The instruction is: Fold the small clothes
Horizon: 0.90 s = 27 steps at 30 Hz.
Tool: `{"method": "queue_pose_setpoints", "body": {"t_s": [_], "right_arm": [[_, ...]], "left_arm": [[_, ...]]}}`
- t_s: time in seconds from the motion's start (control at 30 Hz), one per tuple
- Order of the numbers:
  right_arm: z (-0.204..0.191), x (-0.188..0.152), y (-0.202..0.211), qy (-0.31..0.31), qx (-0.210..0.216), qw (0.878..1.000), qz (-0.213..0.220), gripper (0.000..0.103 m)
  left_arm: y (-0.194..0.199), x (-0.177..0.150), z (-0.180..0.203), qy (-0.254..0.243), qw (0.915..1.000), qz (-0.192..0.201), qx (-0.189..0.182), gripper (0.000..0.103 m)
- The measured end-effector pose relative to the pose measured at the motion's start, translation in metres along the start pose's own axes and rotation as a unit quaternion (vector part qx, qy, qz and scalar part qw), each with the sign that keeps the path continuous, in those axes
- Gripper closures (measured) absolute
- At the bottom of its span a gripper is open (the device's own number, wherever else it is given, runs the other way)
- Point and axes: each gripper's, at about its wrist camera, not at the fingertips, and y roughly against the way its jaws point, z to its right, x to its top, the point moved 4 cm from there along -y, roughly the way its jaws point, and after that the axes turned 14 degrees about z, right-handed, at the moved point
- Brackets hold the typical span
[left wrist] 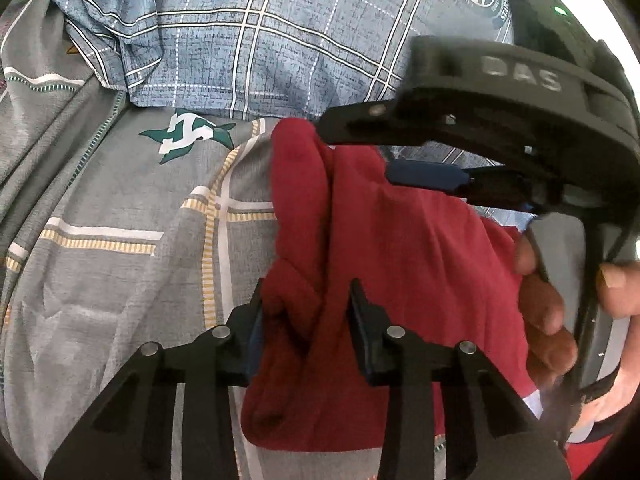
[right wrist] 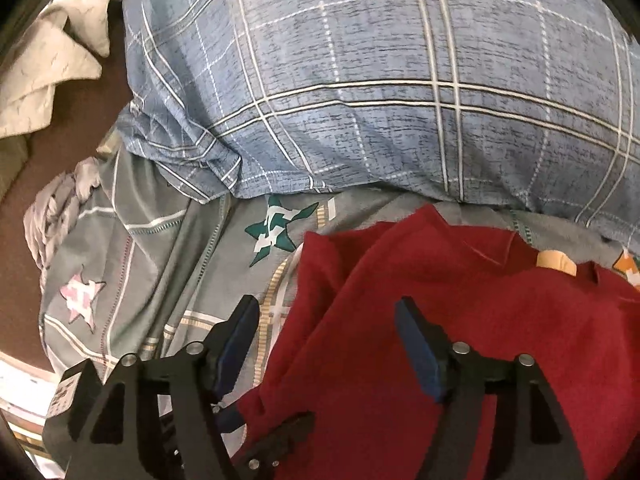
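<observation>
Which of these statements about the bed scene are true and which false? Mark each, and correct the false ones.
1. The left gripper has a bunched fold of the red garment between its fingers. True.
2. The right gripper is clamped shut on the red garment. False: its fingers stand wide apart, above the garment's left edge.
3. A blue plaid pillow lies behind the garment. True.
4. The bedsheet is plain white. False: it is grey, with stripes and a green star.
5. The red garment is folded into a neat square. False: it lies rumpled and spread on the bedsheet.
</observation>
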Motion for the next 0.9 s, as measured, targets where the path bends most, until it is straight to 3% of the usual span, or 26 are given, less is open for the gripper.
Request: {"method": "queue_pose_setpoints", "body": {"t_s": [0.3, 0.5, 0.57, 0.63, 0.7, 0.73, 0.9], "right_arm": [[-0.009, -0.002, -0.044, 0.015, -0.033, 0.997, -0.063, 0.023], [-0.016, -0.009, -0.064, 0.061, -0.065, 0.993, -0.083, 0.022], [-0.015, -0.010, -0.063, 0.071, -0.064, 0.992, -0.080, 0.028], [-0.010, -0.010, -0.061, 0.099, -0.089, 0.989, -0.072, 0.062], [-0.006, -0.008, -0.054, 0.087, -0.070, 0.992, -0.062, 0.074], [-0.002, -0.006, -0.050, 0.073, -0.058, 0.994, -0.057, 0.079], [0.013, -0.002, -0.028, 0.021, -0.011, 0.999, -0.030, 0.084]], "left_arm": [[0.002, 0.000, -0.004, 0.015, 0.9998, -0.001, -0.009, 0.070], [0.000, 0.000, -0.007, 0.020, 0.9997, -0.002, -0.011, 0.073], [-0.002, 0.001, -0.007, 0.015, 0.9998, -0.001, -0.010, 0.073], [-0.003, 0.001, -0.006, 0.013, 0.9999, -0.001, -0.009, 0.070], [-0.004, 0.001, -0.008, 0.025, 0.9996, -0.007, -0.010, 0.047], [-0.005, 0.001, -0.009, 0.030, 0.9995, -0.007, -0.009, 0.043], [-0.012, -0.004, -0.007, 0.017, 0.9997, -0.015, -0.003, 0.043]]}}
